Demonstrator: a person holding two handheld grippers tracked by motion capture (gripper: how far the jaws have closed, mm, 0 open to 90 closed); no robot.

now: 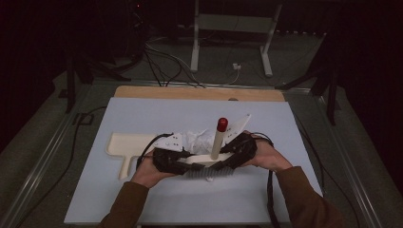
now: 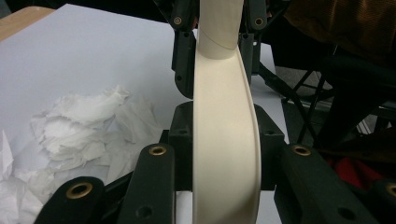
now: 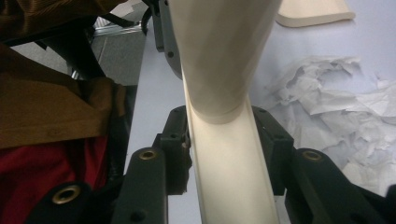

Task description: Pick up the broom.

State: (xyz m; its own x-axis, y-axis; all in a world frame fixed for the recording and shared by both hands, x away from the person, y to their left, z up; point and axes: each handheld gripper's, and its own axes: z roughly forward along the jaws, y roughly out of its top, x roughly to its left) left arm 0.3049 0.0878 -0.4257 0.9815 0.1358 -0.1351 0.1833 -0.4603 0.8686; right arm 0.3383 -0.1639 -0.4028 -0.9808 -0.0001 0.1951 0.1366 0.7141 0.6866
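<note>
Cream brush (image 1: 215,151) with red-capped handle, left gripper (image 1: 177,159) and right gripper (image 1: 231,154) clamped on it, no readable writing.

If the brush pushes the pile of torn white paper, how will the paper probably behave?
Probably very light and floppy: the torn paper looks like thin, crumpled scraps. It will likely scatter or slide apart rather than move as one lump, since the pieces lie loose on the table. It should neither roll nor break.
</note>
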